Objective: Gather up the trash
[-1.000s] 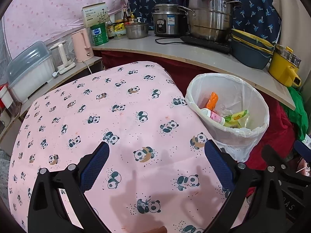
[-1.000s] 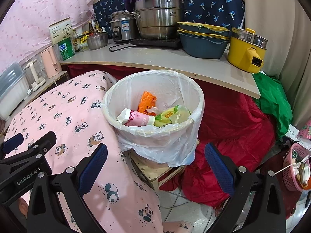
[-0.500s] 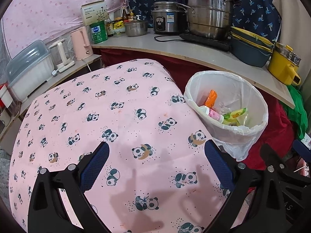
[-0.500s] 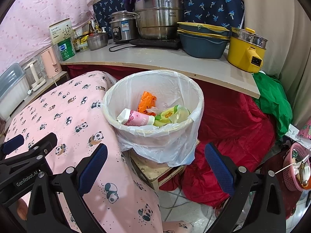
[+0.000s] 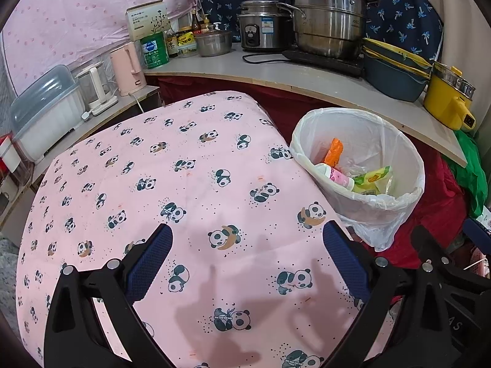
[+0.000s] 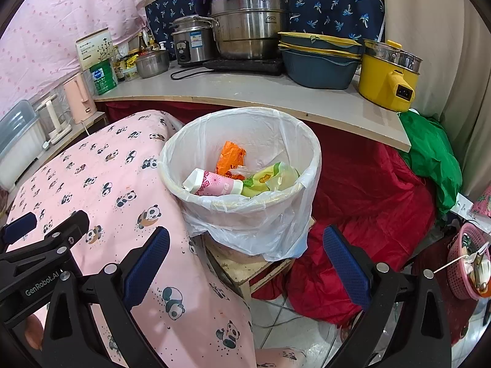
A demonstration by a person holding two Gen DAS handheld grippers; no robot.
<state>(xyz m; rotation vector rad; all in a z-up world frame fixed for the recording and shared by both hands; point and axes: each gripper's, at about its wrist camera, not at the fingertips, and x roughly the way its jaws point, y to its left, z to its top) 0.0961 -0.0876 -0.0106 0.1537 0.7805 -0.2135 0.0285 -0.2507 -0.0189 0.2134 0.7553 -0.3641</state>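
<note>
Little has changed over the last second. In the left wrist view the trash bin [image 5: 362, 165] and the shelf with the steel steamer pot [image 5: 330, 21] have slipped slightly toward the upper left, and more of the panda tablecloth's [image 5: 190, 184] near end now shows, so the left gripper [image 5: 247, 247] has drawn back a little. The right wrist view has barely shifted.
</note>
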